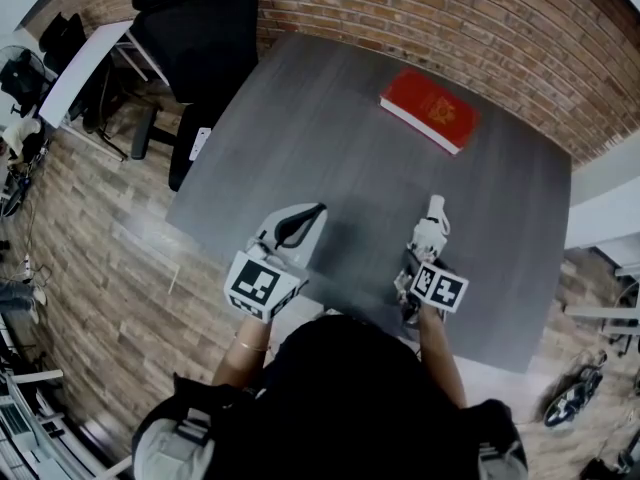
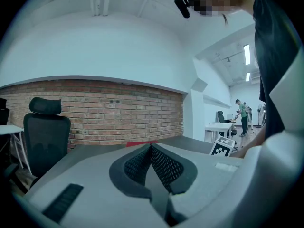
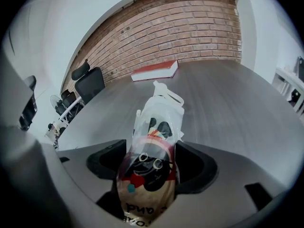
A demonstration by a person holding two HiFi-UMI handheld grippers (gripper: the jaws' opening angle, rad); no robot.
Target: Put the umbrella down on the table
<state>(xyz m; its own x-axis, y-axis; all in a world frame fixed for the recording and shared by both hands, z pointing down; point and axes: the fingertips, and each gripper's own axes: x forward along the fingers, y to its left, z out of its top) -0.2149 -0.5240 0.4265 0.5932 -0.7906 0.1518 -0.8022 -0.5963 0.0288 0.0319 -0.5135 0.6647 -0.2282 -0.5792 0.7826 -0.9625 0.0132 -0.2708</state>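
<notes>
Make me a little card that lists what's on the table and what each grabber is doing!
table: grey table, mostly bare
book: red book, lying flat near the far edge
umbrella: folded umbrella in a clear cartoon-print sleeve, its far end pointing toward the red book
right gripper: right gripper has its jaws wide apart, with the umbrella lying between them
left gripper: left gripper has its jaws together, with nothing in them
chair: black office chair at the table's far left corner
</notes>
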